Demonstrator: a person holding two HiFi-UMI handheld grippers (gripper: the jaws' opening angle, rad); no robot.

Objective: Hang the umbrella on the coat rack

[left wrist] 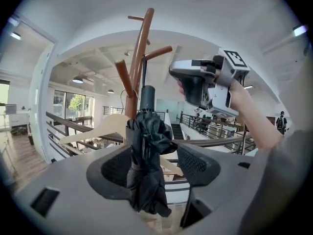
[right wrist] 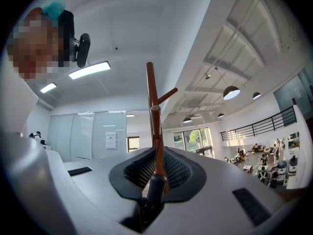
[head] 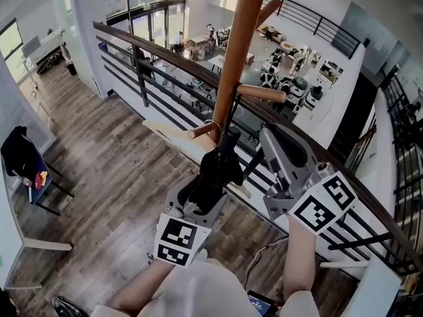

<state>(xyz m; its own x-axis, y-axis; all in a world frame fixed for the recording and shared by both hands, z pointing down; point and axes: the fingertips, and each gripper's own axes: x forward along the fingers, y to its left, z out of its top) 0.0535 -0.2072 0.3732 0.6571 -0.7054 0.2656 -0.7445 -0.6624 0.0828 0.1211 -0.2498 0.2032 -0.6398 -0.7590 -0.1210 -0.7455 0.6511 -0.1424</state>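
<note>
The umbrella (head: 221, 167) is hanging against the rack (head: 238, 51), its strap (head: 215, 124) apparently looping over a low peg (head: 201, 131). The left gripper (left wrist: 156, 164) is standing wide open around it, its pads not pressing. The right gripper (right wrist: 156, 173) is hovering open and empty. This looks like the release step, and next the left gripper is going to need to back off without snagging the fabric.

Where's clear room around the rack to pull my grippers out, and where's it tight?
Free: around the bare top peg and over the bare right-hand peg. Tight: the lower left peg, where umbrella, wooden hanger, left gripper and right gripper crowd the pole.
</note>
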